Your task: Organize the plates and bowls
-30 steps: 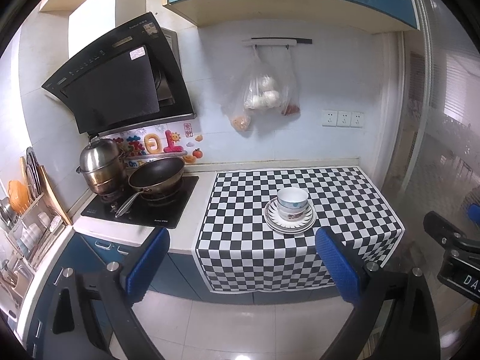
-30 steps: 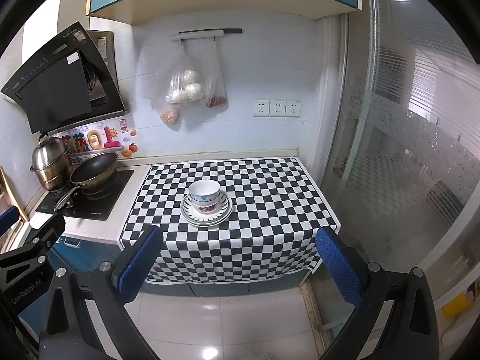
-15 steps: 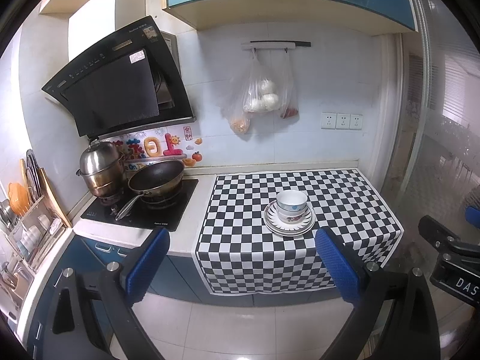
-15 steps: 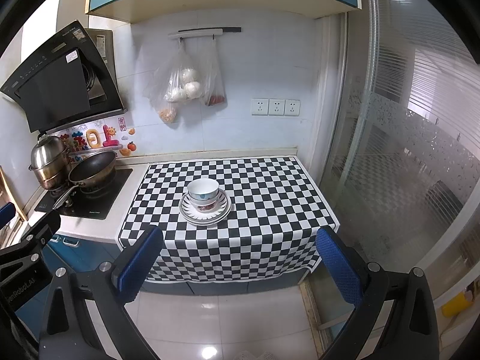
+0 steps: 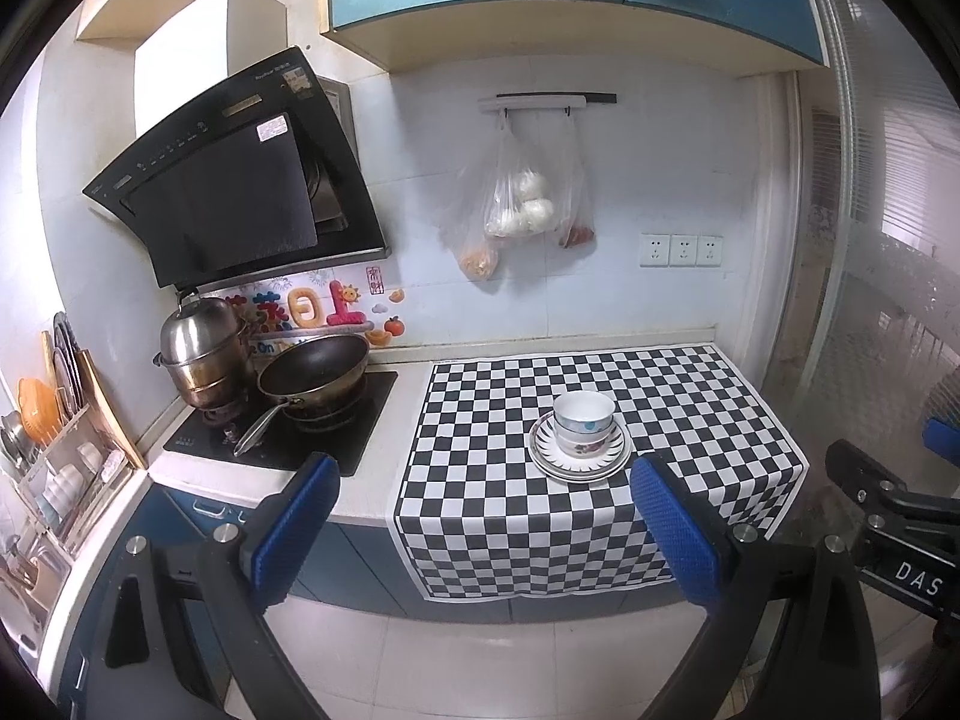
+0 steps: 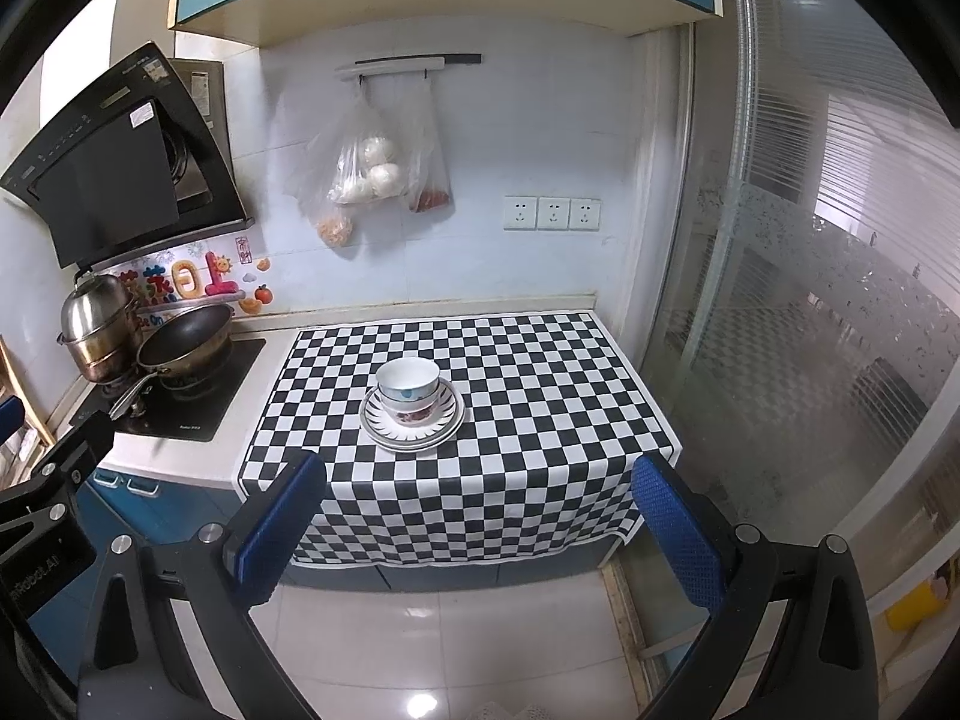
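Bowls (image 5: 583,427) nested on plates (image 5: 579,461), one stack mid checkered cloth (image 5: 708,420), so likely already sorted. Left gripper (image 5: 483,531) and right gripper (image 6: 477,525) both spread wide, empty, held back at 6 o'clock of stack, well apart.

"DAS" on the other tongs' body (image 5: 912,570); "10" wall sticker (image 5: 324,306)

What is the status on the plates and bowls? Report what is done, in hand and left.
Done: the bowls sit nested on the stacked plates in the middle of the checkered cloth. In hand: nothing; the left claw and the right claw are both open, held back over the floor, short of the counter. Left: possibly only putting the stack away, if that is wanted.
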The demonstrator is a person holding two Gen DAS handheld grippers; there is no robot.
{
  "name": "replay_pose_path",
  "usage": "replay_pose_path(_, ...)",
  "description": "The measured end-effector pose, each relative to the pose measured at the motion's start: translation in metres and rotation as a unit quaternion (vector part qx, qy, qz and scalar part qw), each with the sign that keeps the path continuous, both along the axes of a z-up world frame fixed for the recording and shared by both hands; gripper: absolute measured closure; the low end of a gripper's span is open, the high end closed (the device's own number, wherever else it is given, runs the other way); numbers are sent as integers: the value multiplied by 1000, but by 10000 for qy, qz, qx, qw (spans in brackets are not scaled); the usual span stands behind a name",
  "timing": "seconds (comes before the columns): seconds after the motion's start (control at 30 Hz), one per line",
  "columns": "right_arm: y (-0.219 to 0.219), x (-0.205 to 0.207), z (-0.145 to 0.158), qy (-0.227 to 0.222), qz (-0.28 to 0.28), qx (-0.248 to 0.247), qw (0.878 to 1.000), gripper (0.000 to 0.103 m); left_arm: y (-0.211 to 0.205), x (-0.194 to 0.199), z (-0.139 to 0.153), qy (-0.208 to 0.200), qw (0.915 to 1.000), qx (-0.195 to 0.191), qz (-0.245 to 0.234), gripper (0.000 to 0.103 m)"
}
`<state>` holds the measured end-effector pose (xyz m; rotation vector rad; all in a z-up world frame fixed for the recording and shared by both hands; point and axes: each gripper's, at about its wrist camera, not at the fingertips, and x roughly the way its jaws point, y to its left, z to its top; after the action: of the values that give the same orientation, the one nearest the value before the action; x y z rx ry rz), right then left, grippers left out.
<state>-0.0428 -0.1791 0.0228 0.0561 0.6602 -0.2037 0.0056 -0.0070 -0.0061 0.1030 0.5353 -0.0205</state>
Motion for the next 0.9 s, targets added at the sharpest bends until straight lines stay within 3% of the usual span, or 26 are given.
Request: replay_pose_path(0.9, 0, 4, -1, -4, 0, -13, 10000, 0, 8, 5, 0, -21, 10000, -50, 14, 4)
